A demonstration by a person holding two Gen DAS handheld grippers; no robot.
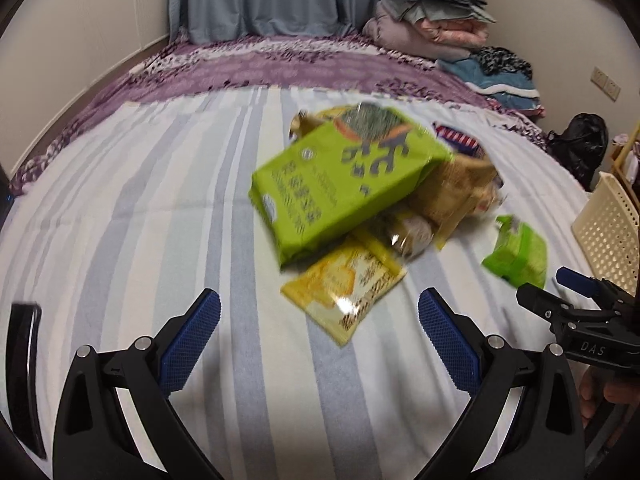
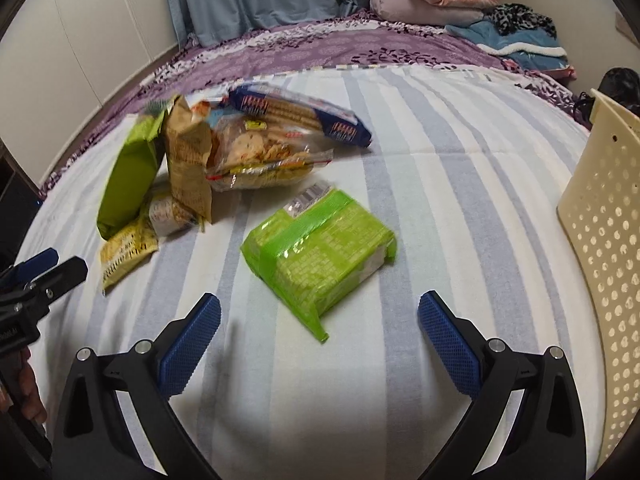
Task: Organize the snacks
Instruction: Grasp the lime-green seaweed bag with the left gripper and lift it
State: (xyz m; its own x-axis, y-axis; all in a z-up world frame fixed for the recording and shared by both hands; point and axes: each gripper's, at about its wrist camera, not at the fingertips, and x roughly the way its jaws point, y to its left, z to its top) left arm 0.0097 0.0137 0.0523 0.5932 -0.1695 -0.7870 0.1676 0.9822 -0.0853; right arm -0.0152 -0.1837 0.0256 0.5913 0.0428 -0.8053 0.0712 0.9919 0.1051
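Right gripper (image 2: 319, 314): jaws wide, empty; green wrapped pack (image 2: 320, 256) just ahead. Left gripper (image 1: 319, 314): likewise spread, empty. Risk: slick wrapper slipping; leaning snack pile (image 2: 192, 168) ahead-left toppling.

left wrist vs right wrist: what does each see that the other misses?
Only the left wrist view: the front of the big green bag, a dark strip at the left edge, and the right gripper from the side.

Only the right wrist view: the blue biscuit pack and clear cracker bag in full, white cupboard doors, and the left gripper from the side.

Both: striped sheet, yellow packet, small green pack, cream basket, folded blankets, each view's own gripper open and empty.
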